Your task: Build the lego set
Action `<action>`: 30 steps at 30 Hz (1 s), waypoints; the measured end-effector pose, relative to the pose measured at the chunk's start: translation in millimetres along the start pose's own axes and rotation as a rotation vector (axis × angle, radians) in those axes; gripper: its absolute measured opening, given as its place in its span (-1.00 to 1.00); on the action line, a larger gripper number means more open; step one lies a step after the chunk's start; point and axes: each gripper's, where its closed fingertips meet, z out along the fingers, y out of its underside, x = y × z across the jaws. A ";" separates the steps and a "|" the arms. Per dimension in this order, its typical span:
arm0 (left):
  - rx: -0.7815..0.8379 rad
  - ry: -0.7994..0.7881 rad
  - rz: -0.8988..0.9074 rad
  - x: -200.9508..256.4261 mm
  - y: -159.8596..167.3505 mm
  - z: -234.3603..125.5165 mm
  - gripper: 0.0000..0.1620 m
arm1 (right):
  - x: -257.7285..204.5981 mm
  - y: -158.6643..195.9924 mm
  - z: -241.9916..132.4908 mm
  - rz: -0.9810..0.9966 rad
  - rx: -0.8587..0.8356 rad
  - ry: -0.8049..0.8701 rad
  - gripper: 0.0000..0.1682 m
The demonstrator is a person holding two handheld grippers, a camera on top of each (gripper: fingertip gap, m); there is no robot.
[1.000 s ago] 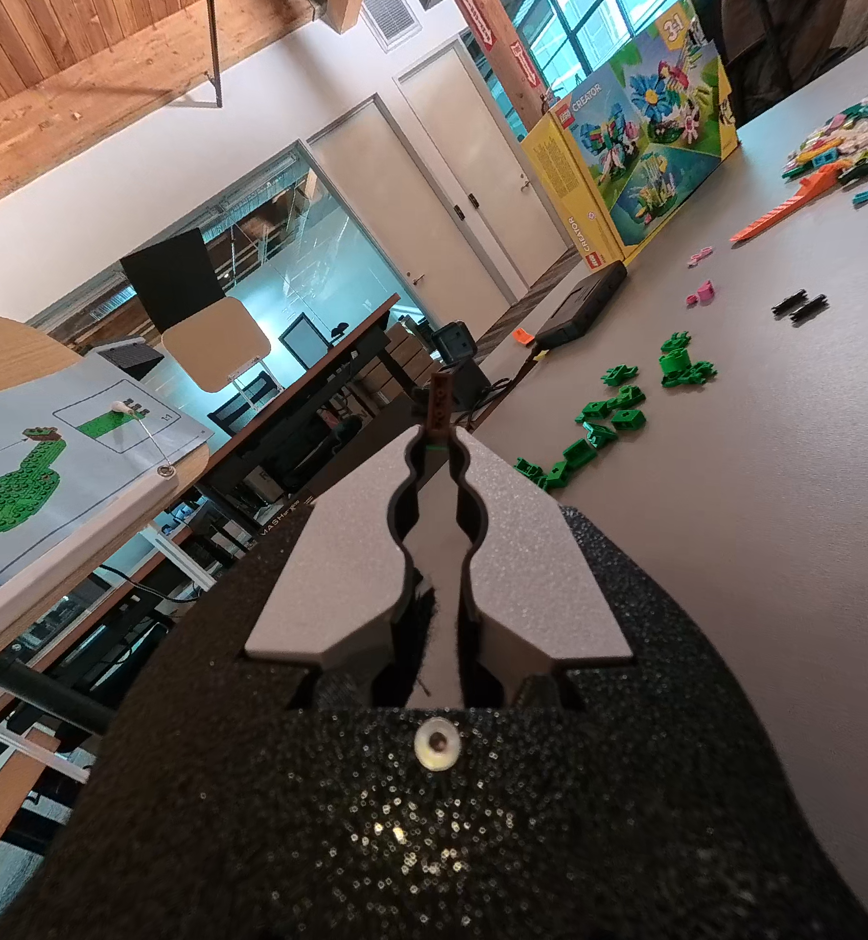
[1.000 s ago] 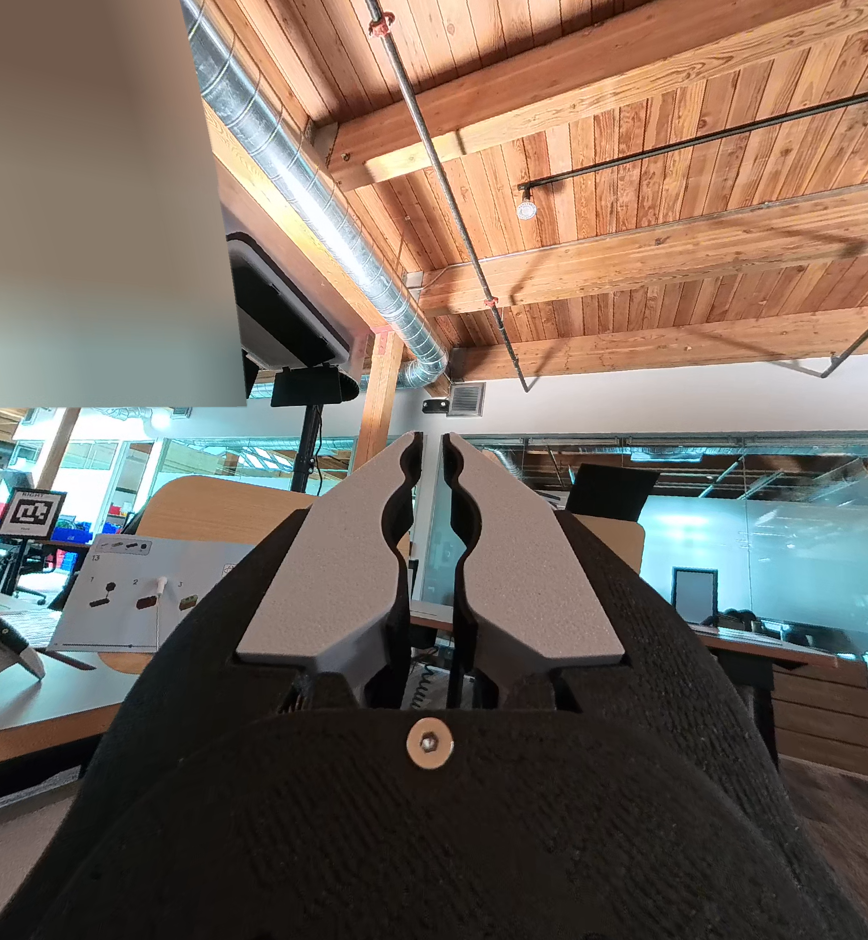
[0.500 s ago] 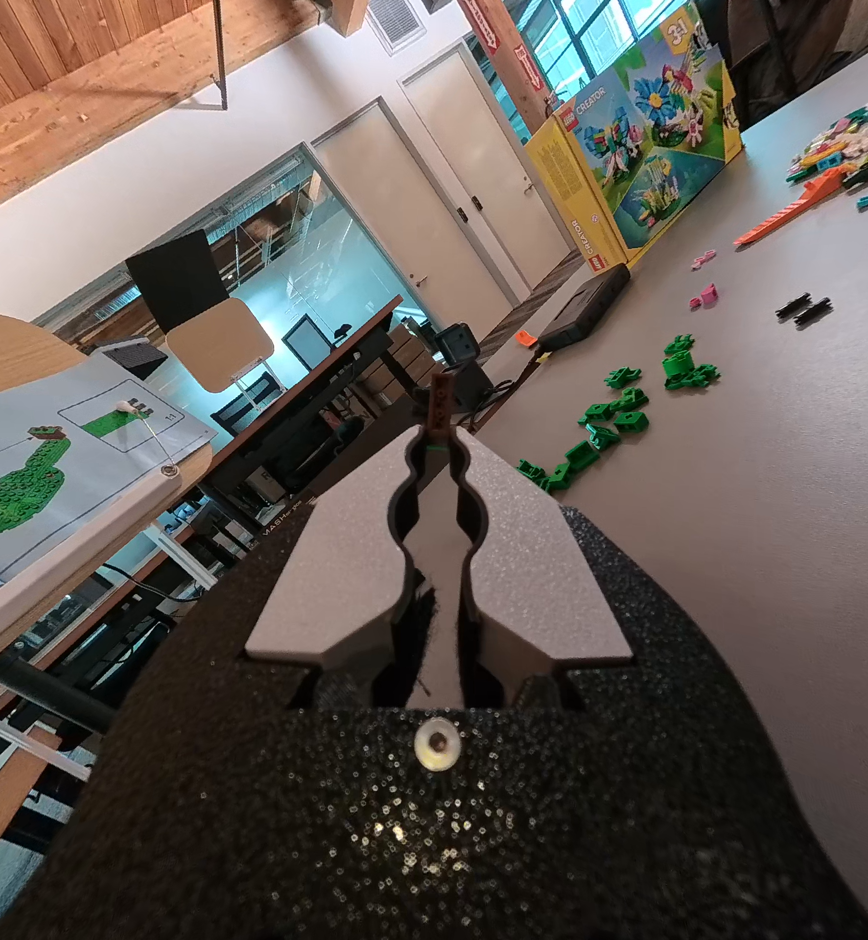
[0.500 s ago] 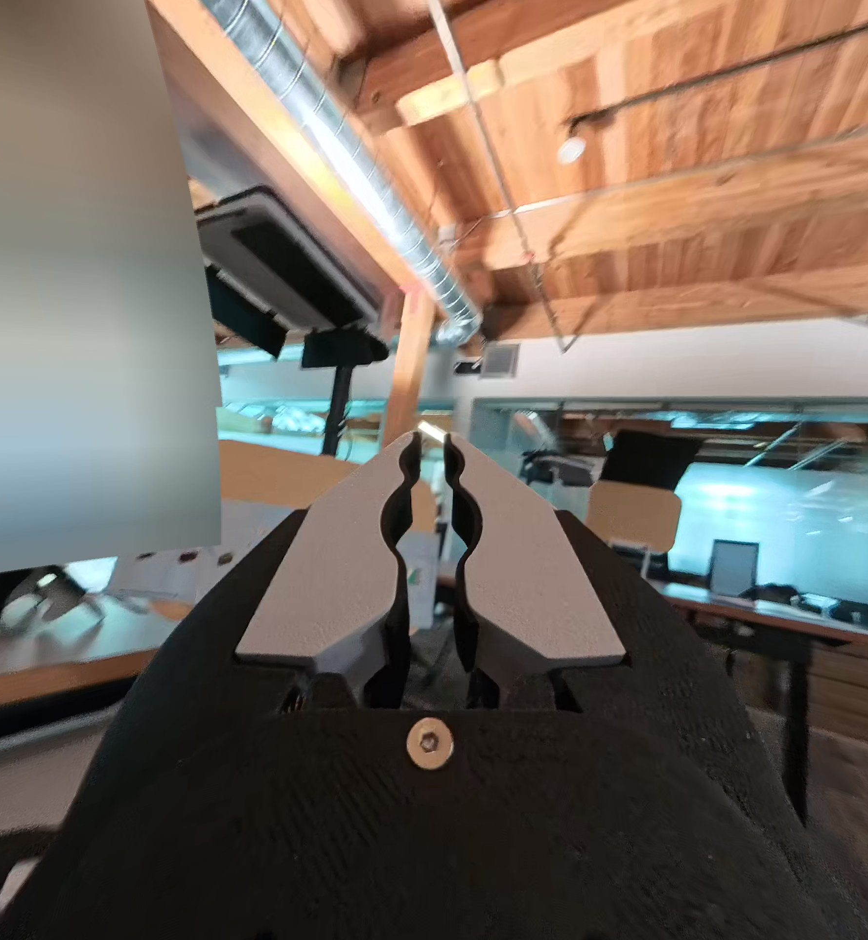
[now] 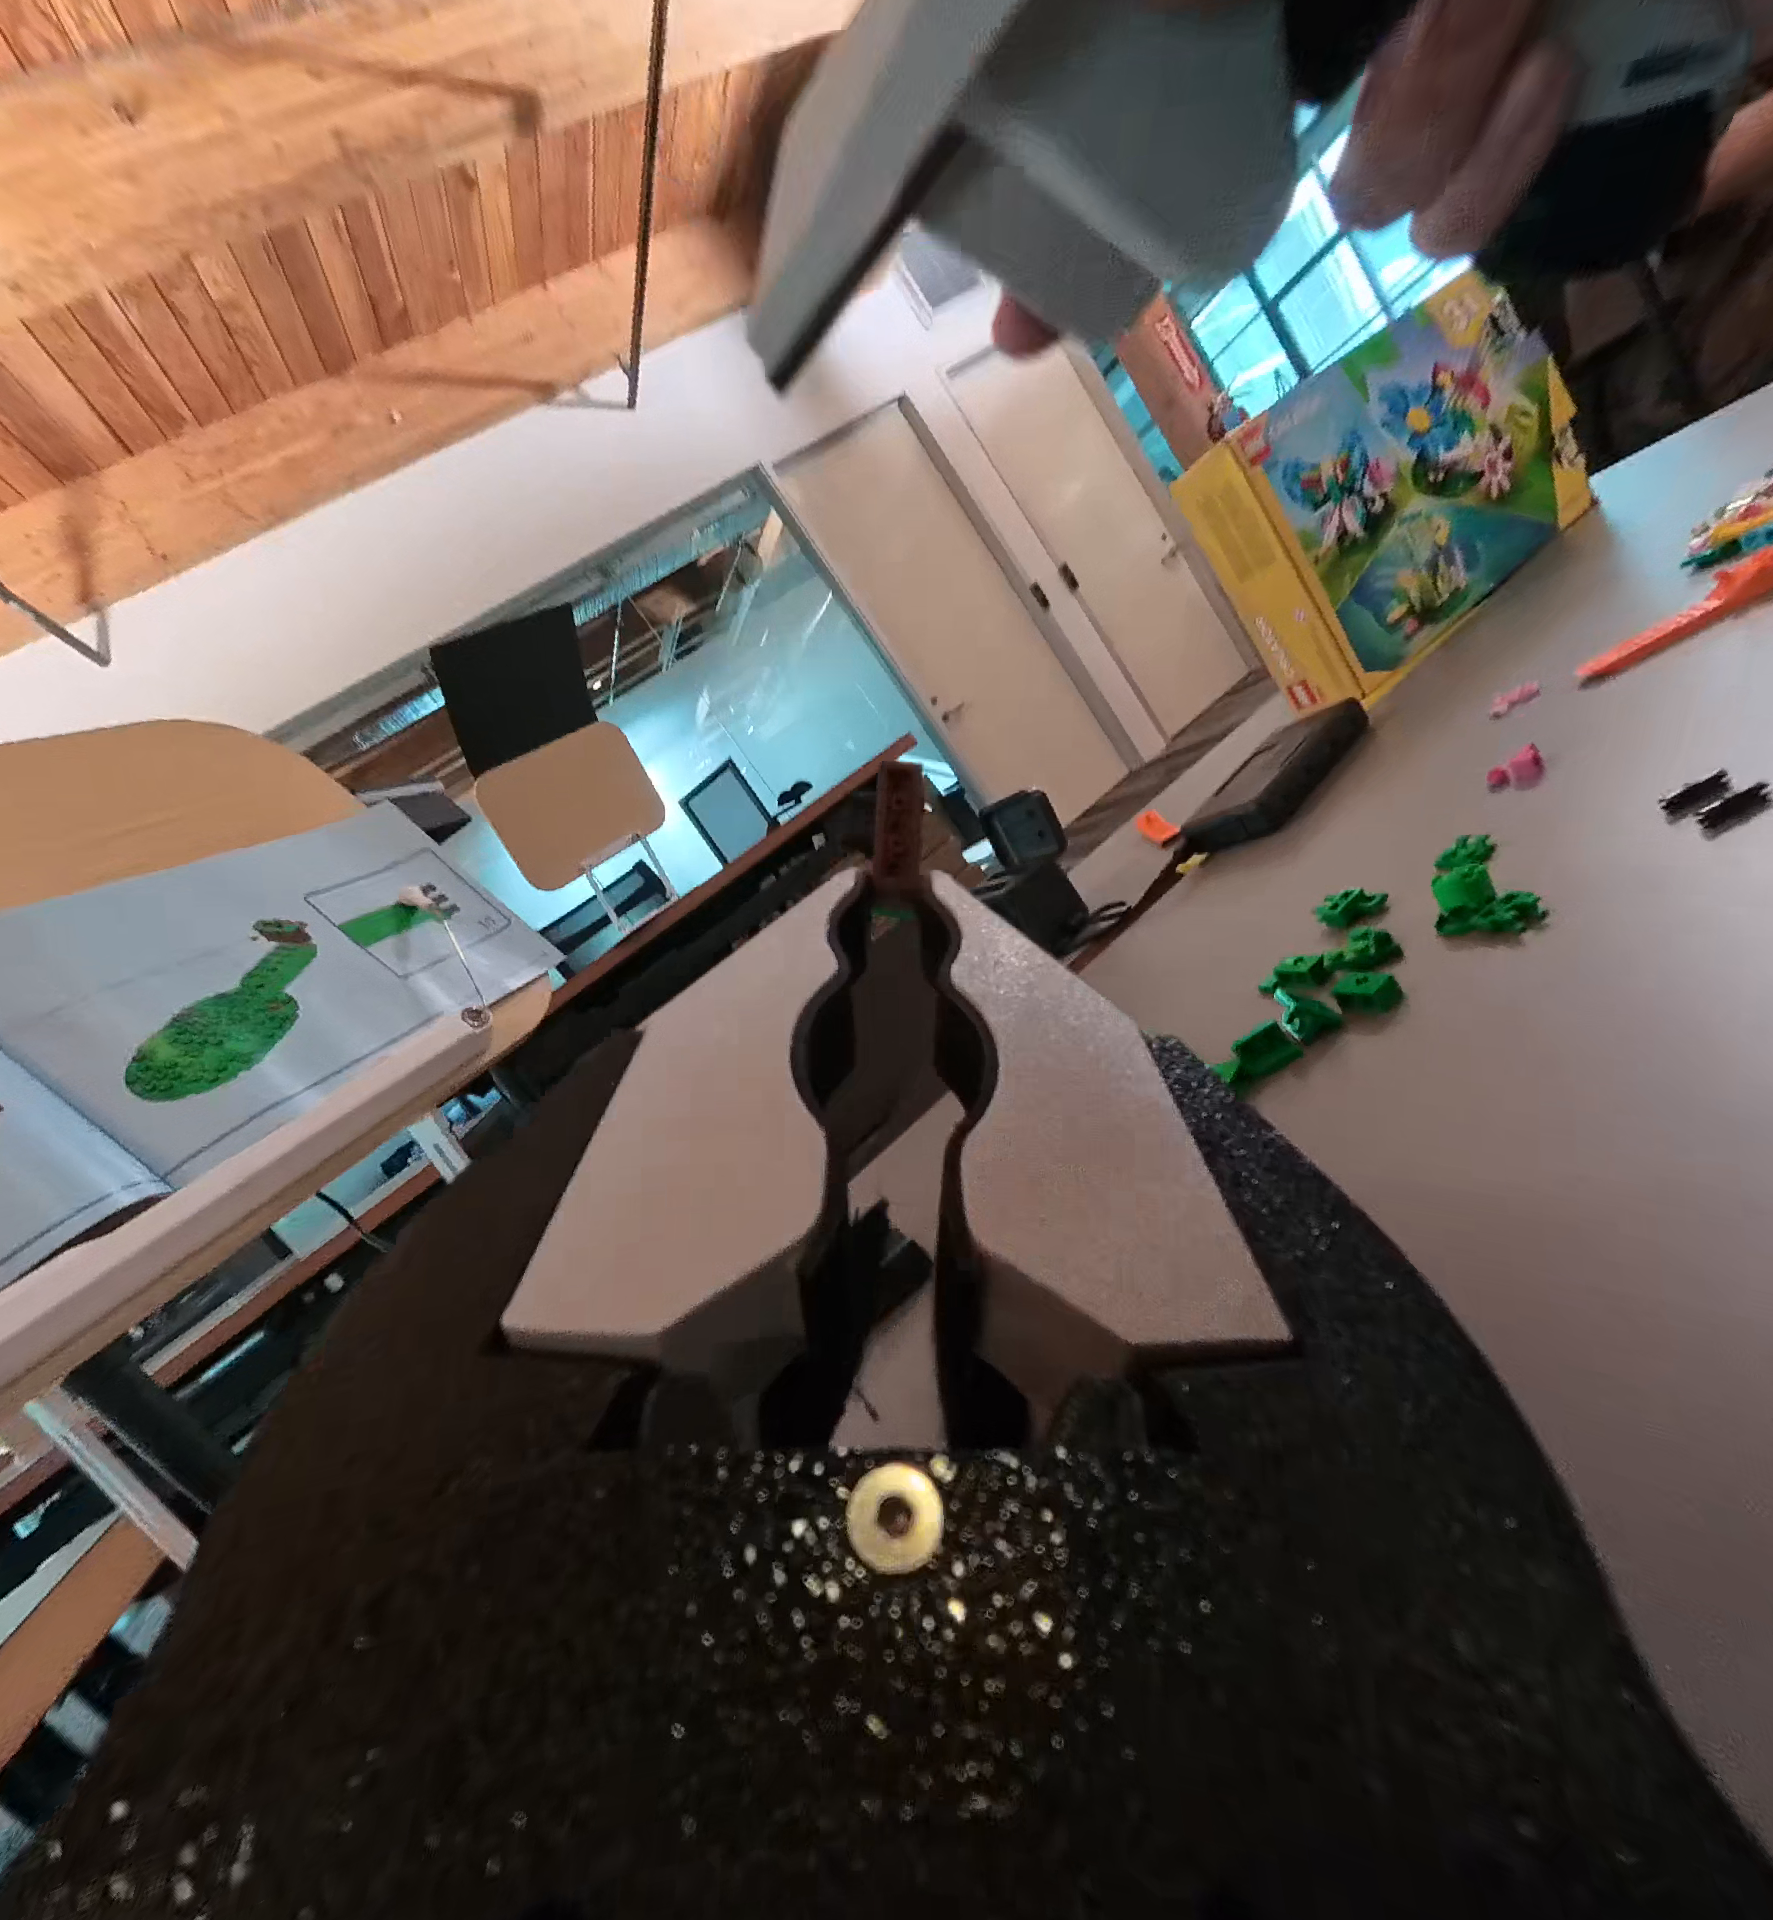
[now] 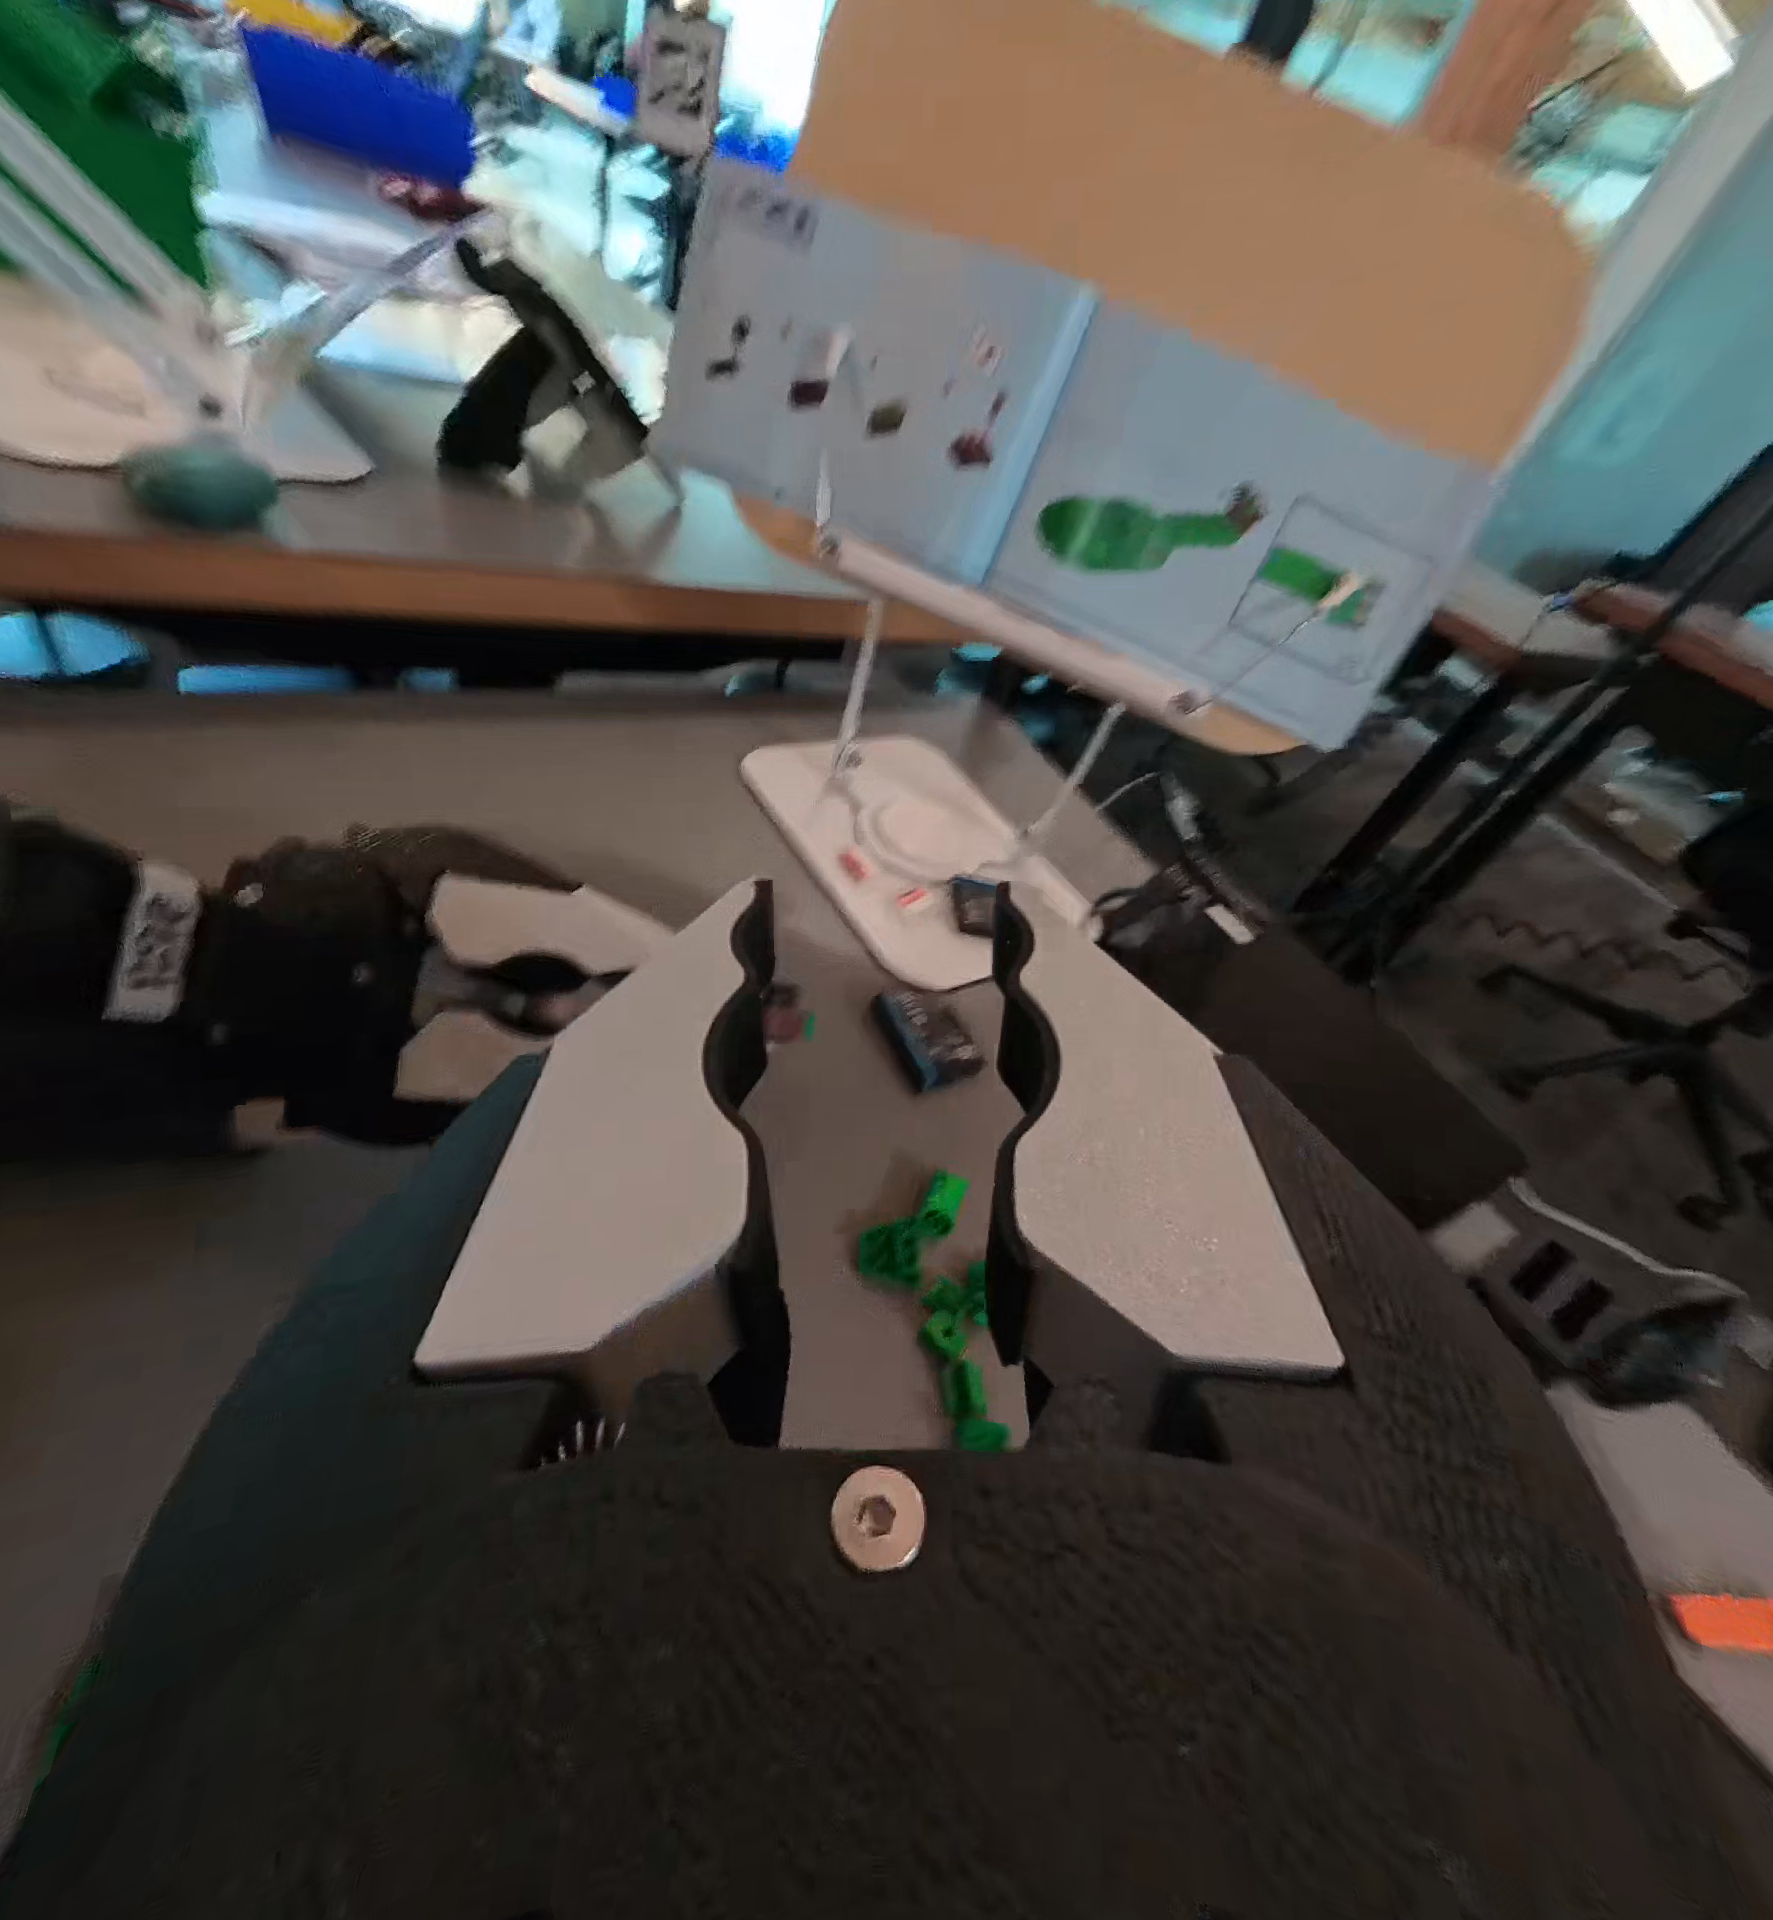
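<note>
left gripper (image 5: 897, 899) jaws around brown piece (image 5: 898, 831)

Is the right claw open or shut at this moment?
Open. The right claw shows a wide gap between its two fingers, and green bricks on the table are visible through it.

Your right gripper (image 6: 877, 935): fingers parted, nothing between them | green lego pieces (image 6: 939, 1299): loose on the grey table (image 6: 238, 758), seen through the gap | your left gripper (image 6: 508, 977): lower left, blurred | instruction booklet (image 6: 1048, 457): propped on its stand, ahead.
</note>
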 end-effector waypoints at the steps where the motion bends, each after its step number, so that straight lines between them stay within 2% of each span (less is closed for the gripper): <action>1: 0.010 0.002 0.003 0.5 -1.8 -0.5 -0.93 | -8.1 5.2 2.5 0.020 -0.027 -0.054 -0.51; 7: 0.045 0.008 0.017 2.1 -8.8 -2.3 -0.93 | -32.2 35.1 9.8 0.086 -0.182 -0.205 -0.51; 11: 0.041 -0.003 0.018 0.1 -8.3 -2.4 -0.93 | -41.5 36.0 11.1 0.183 -0.193 -0.277 -0.50; 16: 0.047 0.002 0.023 1.1 -9.8 -2.6 -0.93 | -38.3 49.1 13.9 0.216 -0.257 -0.265 -0.59; 22: 0.139 0.104 0.051 21.4 -26.9 -7.6 -0.93 | -38.2 54.8 13.0 0.213 -0.282 -0.268 -0.68; 30: 0.168 0.121 0.043 23.3 -31.7 -10.4 -0.93 | -47.5 52.0 11.8 0.217 -0.275 -0.321 -0.83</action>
